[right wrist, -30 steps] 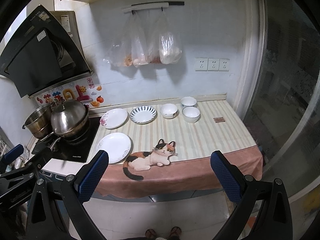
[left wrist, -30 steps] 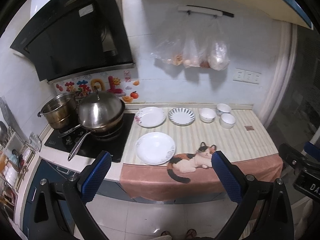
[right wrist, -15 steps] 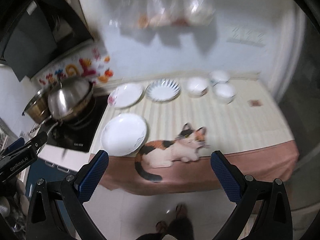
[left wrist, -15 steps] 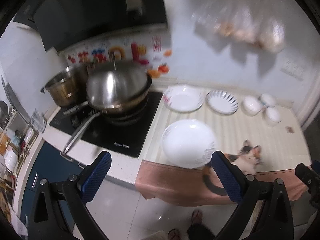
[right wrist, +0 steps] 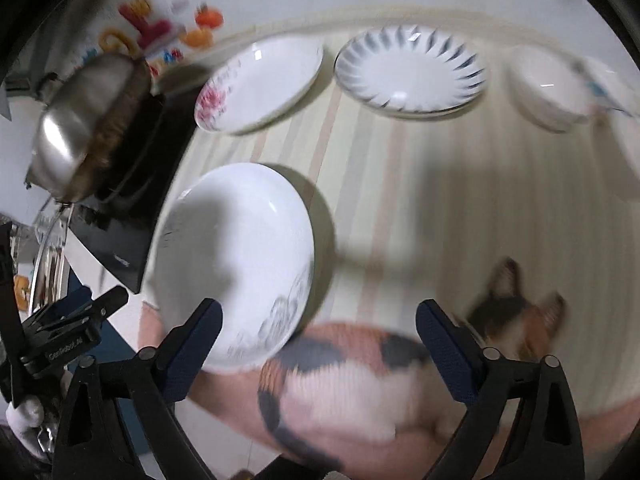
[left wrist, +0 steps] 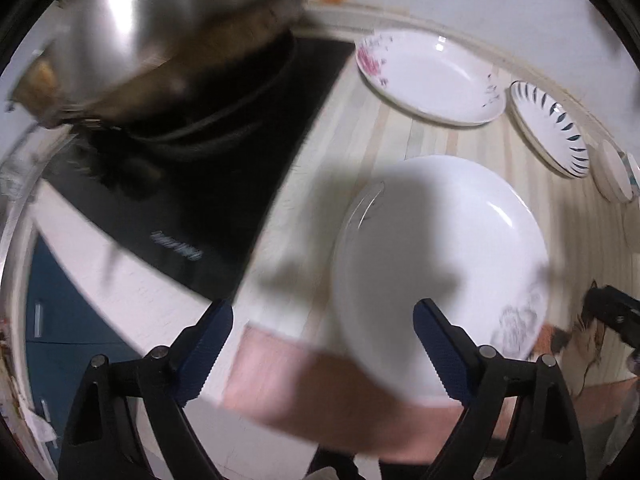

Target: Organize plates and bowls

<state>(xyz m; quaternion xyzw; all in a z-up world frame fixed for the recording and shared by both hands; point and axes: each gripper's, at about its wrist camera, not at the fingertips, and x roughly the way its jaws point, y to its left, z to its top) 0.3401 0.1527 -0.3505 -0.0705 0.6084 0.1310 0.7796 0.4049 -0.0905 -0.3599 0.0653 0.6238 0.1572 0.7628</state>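
A large white plate lies at the front of the striped counter mat. Behind it sit a pink-flowered plate, a blue-rayed plate and white bowls. My left gripper hovers over the white plate's left edge, its jaws closing with nothing pressed between them. Over the cat picture just right of that plate is my right gripper, jaws also closing on nothing. The left gripper's body appears in the right wrist view.
A steel wok with lid sits on the black cooktop at the left. A pink cloth with a calico cat print hangs over the counter's front edge. The white wall with colourful stickers runs behind.
Both grippers have dropped from far back to close above the counter and tilted steeply down. The white plate now fills the views. Both pairs of jaws stand slightly narrower.
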